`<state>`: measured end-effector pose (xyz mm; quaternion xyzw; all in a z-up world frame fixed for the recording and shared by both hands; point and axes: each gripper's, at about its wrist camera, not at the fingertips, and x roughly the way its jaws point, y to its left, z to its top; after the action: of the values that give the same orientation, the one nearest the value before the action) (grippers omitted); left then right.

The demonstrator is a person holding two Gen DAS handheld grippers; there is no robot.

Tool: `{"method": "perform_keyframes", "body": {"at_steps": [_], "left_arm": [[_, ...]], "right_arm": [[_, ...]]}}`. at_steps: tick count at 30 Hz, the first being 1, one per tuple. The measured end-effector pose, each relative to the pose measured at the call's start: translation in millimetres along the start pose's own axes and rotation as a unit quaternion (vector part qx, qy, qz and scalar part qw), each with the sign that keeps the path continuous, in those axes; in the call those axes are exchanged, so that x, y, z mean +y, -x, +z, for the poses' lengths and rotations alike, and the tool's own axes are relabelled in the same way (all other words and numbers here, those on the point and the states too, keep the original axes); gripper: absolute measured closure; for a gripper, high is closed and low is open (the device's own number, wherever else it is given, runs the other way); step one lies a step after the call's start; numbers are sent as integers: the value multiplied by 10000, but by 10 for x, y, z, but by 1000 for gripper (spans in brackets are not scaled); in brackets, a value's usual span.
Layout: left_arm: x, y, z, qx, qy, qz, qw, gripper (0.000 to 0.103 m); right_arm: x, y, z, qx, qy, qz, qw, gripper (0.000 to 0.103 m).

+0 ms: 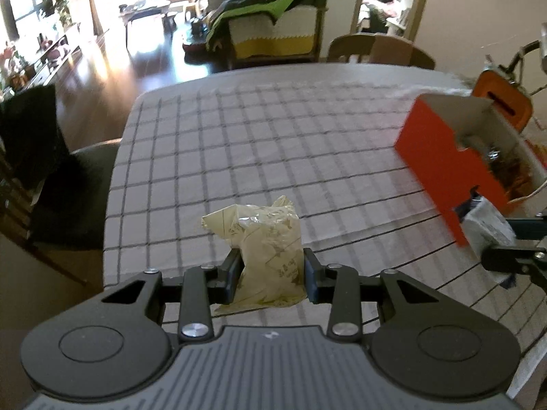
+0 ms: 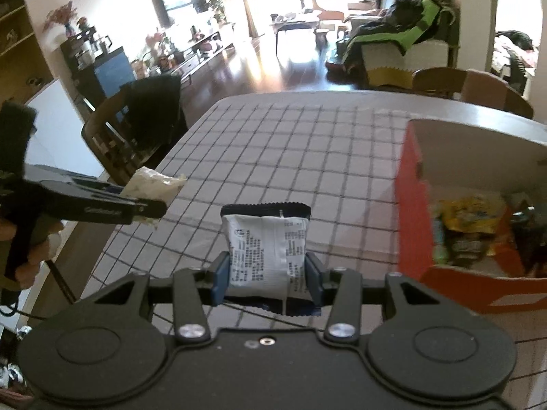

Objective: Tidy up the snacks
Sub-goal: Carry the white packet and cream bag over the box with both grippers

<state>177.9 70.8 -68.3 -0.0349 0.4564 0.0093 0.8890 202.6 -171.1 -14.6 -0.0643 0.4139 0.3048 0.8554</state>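
Observation:
My left gripper is shut on a pale yellow snack packet and holds it above the checked tablecloth. My right gripper is shut on a white snack packet with dark edges. An open orange box with several snack packs inside stands just right of the right gripper. In the left wrist view the orange box is at the right, with the right gripper's packet beside its near corner. In the right wrist view the left gripper and its yellow packet are at the left.
Wooden chairs stand at the table's far side and left side, the left one draped with dark cloth. An orange object sits behind the box. A sofa with a green cover is beyond the table.

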Motion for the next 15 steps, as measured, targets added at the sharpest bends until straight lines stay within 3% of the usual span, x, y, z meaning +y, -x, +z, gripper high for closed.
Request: {"method": "perform_keyframes", "body": {"at_steps": [15], "left_arm": [[-1171, 271, 482, -491, -497, -387, 9968, 67]], "right_arm": [[-820, 635, 122, -476, -34, -520, 9975, 59]]}}
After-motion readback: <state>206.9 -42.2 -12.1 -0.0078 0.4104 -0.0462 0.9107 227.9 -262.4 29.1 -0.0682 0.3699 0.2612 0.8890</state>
